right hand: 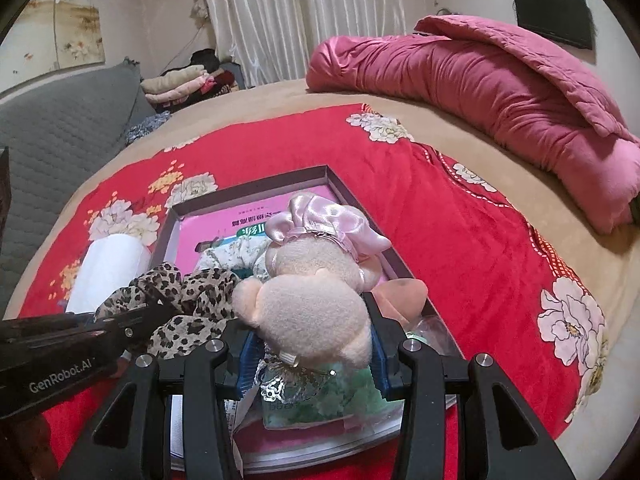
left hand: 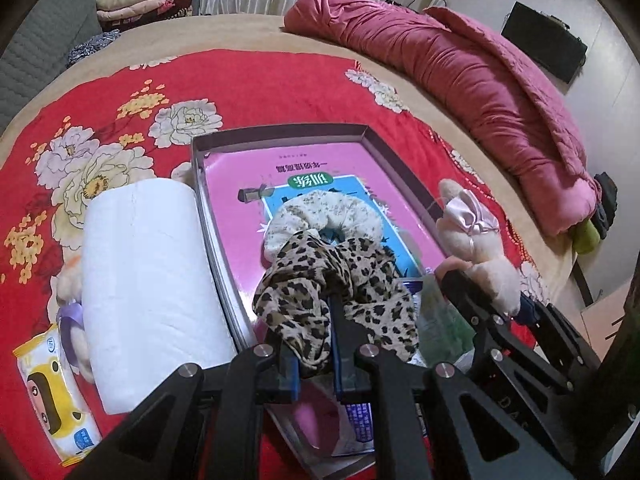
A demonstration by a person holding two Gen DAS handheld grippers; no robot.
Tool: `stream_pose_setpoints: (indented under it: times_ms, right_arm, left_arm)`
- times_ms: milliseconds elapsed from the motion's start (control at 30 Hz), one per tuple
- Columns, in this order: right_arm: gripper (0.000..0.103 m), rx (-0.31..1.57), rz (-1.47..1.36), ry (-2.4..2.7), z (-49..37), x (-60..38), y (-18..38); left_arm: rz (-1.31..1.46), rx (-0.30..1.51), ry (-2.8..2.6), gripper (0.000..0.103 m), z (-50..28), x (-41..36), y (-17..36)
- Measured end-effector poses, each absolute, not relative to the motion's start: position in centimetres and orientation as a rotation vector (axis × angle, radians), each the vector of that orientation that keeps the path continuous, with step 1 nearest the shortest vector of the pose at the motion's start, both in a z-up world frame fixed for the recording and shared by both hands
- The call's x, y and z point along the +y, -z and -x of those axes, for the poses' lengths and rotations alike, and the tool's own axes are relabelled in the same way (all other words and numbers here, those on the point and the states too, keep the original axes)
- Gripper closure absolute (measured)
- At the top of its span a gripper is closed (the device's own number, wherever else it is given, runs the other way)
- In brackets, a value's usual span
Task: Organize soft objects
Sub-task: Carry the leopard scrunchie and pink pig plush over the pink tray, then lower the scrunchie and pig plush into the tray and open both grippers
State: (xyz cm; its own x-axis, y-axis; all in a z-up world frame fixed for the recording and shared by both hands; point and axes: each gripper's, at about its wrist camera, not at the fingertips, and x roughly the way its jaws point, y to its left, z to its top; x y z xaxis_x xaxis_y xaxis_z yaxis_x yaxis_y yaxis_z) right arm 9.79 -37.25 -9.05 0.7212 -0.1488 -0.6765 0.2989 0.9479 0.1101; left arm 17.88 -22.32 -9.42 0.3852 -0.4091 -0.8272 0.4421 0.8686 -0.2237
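Note:
A shallow grey box (left hand: 280, 133) with a pink book in it lies on the red floral blanket. My left gripper (left hand: 316, 320) is shut on a leopard-print scrunchie (left hand: 360, 280) held over the box; it also shows in the right wrist view (right hand: 192, 304). A cream floral scrunchie (left hand: 316, 208) lies in the box just beyond it. My right gripper (right hand: 316, 312) is shut on a beige plush toy with a pink satin bow (right hand: 312, 296), held above the box's right side; the toy also shows in the left wrist view (left hand: 476, 240).
A white paper roll (left hand: 148, 280) lies left of the box, with a yellow tissue pack (left hand: 56, 396) and a small plush beside it. A green-printed plastic bag (right hand: 320, 396) sits at the box's near end. A pink quilt (right hand: 500, 88) is bunched at the far right.

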Motion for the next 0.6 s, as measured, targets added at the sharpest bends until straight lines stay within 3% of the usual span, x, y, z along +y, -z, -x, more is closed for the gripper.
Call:
stream_pose_setpoints:
  times_ms: [600]
  right_arm:
    - [0.055,0.810,-0.215,0.263,-10.5,-37.4,10.3]
  left_arm:
    - [-0.051,1.117,0.528,0.092,-18.0,-22.4,10.5]
